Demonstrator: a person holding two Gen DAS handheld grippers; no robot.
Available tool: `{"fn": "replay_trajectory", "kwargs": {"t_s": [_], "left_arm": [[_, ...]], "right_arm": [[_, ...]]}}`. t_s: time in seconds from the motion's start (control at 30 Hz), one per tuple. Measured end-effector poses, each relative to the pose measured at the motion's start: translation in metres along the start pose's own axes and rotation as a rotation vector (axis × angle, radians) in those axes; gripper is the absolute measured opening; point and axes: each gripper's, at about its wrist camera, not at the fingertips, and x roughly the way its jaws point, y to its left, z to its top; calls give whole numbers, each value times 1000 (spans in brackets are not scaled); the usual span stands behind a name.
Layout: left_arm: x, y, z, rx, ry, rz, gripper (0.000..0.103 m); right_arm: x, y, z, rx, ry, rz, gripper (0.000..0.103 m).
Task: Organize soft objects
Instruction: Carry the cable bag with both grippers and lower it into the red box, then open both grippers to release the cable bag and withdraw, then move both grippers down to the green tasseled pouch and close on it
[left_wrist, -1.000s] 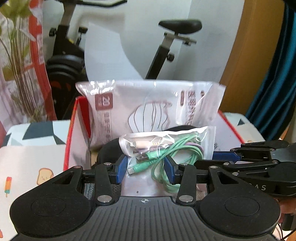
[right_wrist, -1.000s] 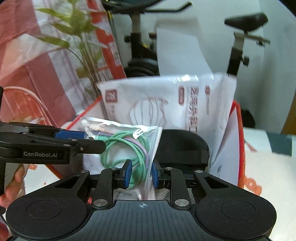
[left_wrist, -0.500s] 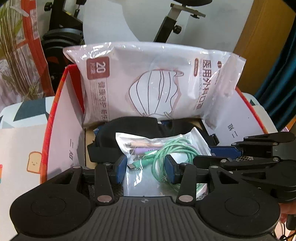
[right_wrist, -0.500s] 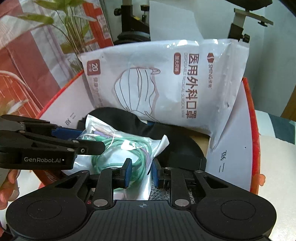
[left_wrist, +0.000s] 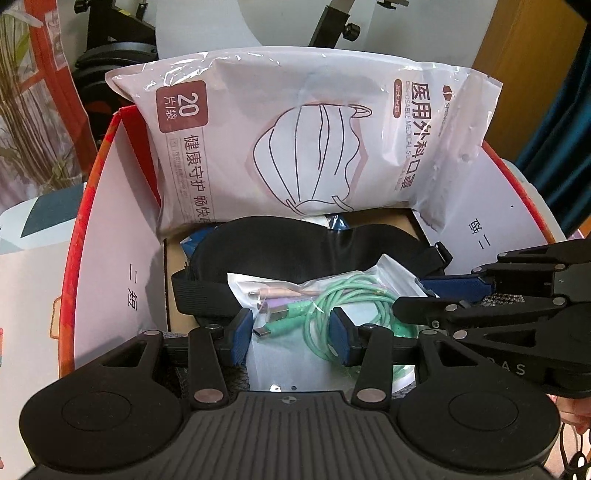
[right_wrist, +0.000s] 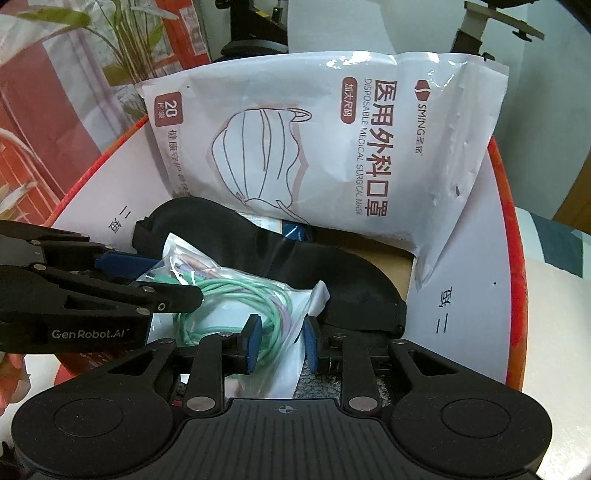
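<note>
A clear bag of green and purple cables (left_wrist: 295, 295) (right_wrist: 229, 280) lies on a black eye mask (left_wrist: 280, 247) (right_wrist: 295, 254) inside a red-rimmed cardboard box (left_wrist: 77, 240) (right_wrist: 513, 295). My left gripper (left_wrist: 291, 334) (right_wrist: 177, 278) is shut on the bag's near left part. My right gripper (right_wrist: 282, 341) (left_wrist: 410, 295) grips the bag's right part and its jaws are opening, with the bag still between the pads. A white pack of surgical masks (left_wrist: 306, 140) (right_wrist: 325, 147) leans upright against the box's far wall.
The box stands on a patterned cloth (left_wrist: 29, 295). Behind it are an exercise bike (left_wrist: 332, 22), a potted plant (right_wrist: 125, 55), a wooden panel (left_wrist: 517, 37) and a dark blue curtain (left_wrist: 565, 110). A blue item peeks out under the mask pack (right_wrist: 295, 229).
Both grippers have tipped down and lowered the cable bag from above the box rim onto the eye mask. The right jaws stand slightly wider.
</note>
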Motion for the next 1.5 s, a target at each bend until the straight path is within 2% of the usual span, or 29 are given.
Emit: {"fn": "replay_trajectory", "kwargs": {"t_s": [0.1, 0.2, 0.3, 0.37, 0.53, 0.67, 0.77, 0.93, 1.17, 1.33, 1.5], "left_arm": [[1, -2, 1, 5, 0, 7, 53], [-5, -3, 0, 20, -22, 18, 54], [-20, -7, -4, 43, -73, 19, 54], [-34, -8, -8, 48, -134, 19, 57], [-68, -17, -24, 33, -268, 41, 57], [-93, -27, -46, 37, -358, 87, 57], [-108, -33, -65, 25, -409, 123, 57], [-122, -40, -95, -20, -444, 150, 57], [-122, -52, -130, -37, -419, 130, 57], [-107, -57, -143, -53, -373, 82, 57], [-94, -60, -150, -56, -326, 33, 57]], "right_arm": [[-2, 0, 0, -2, -8, -12, 26], [-12, 0, -2, 6, -47, -10, 34], [-29, -1, -6, 11, -123, 14, 41], [-40, -3, -9, 17, -176, 37, 46], [-70, -5, -21, -2, -275, 52, 46], [-93, -6, -36, -38, -343, 59, 46], [-113, -4, -51, -84, -394, 48, 46], [-134, -3, -79, -130, -440, 47, 46], [-149, -2, -125, -186, -426, 40, 46], [-140, -10, -156, -207, -344, 19, 46], [-120, -23, -179, -169, -268, -3, 46]]}}
